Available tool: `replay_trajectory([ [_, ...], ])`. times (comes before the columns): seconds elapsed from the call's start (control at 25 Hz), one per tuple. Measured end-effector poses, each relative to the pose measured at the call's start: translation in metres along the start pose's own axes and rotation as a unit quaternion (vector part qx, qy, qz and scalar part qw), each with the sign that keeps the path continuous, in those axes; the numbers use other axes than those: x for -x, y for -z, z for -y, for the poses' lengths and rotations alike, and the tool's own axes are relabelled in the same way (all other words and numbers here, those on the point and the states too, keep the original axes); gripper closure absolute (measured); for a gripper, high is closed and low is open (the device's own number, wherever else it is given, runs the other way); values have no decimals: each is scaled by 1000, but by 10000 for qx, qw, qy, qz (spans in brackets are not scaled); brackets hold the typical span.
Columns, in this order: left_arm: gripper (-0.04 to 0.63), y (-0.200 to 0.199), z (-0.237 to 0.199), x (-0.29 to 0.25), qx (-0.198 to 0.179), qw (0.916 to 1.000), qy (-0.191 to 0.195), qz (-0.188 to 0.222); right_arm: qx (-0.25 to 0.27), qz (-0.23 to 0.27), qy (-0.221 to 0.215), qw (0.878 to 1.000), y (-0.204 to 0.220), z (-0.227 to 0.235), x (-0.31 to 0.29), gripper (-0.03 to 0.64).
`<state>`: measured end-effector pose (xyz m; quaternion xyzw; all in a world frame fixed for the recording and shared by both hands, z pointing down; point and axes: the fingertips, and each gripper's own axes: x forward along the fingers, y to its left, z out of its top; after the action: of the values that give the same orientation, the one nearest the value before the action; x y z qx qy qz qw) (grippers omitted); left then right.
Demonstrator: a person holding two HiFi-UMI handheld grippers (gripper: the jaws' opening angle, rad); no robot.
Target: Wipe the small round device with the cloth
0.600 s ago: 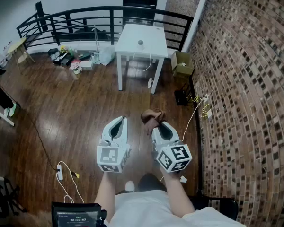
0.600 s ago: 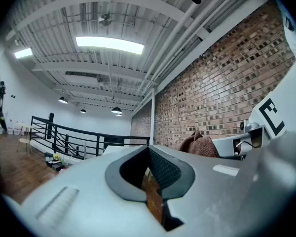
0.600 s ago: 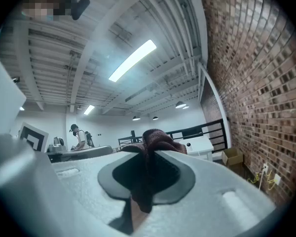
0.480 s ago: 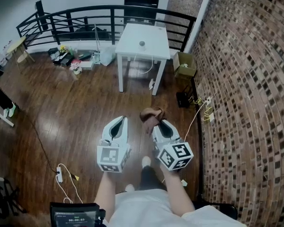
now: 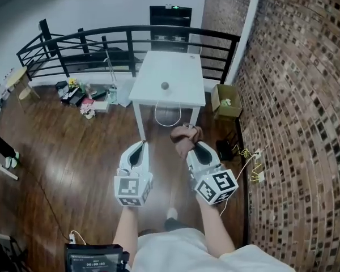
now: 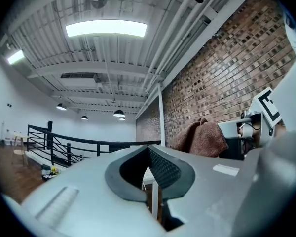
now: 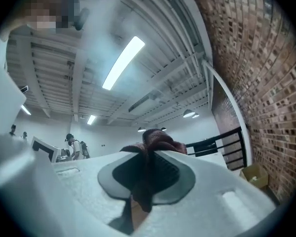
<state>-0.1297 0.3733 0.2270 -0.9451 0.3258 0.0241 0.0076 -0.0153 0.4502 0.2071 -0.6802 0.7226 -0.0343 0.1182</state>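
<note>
Left gripper (image 5: 137, 147): held above the wooden floor (image 5: 73, 152), short of the table; its fingers (image 6: 160, 168) are together with nothing between them.
Right gripper (image 5: 190, 147): beside the left one, level with it; its fingers are clamped on the cloth.
Cloth (image 5: 185, 136): brown, bunched, sticking up past the right gripper's fingertips; in the right gripper view a fold hangs down between the fingers.
Small round device (image 5: 165, 86): dark, alone near the middle of the white tabletop (image 5: 178, 67), well apart from both grippers and from the cloth.
Table surroundings: black railing (image 5: 130, 35) behind it, brick wall (image 5: 294, 95) to the right, an open cardboard box (image 5: 226, 102) on the floor beside the table.
</note>
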Motion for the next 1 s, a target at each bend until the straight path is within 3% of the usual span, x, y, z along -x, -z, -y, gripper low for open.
replay_trajectory([
  [0.12, 580, 2, -7, -65, -118, 9999, 76, -93, -116, 108, 27, 9999, -14, 50, -43, 582],
  [0.36, 580, 31, -34, -164, -5, 9993, 70, -372, -415, -504, 24, 9979, 40, 121, -112, 582],
  [0.64, 580, 76, -89, -274, 129, 9994, 62, -304, -789, -678, -163, 9944, 89, 203, -204, 583],
  [0.72, 580, 86, -113, -315, 204, 9995, 61, -233, -626, -813, -292, 9943, 92, 226, -249, 583],
  [0.88, 580, 103, -178, -399, 274, 9993, 114, -226, -172, -1373, -893, 9863, 90, 256, -372, 581],
  [1.0, 580, 115, -219, -439, 290, 9994, 25, -199, 44, -2049, -1809, 9619, 105, 261, -448, 581],
])
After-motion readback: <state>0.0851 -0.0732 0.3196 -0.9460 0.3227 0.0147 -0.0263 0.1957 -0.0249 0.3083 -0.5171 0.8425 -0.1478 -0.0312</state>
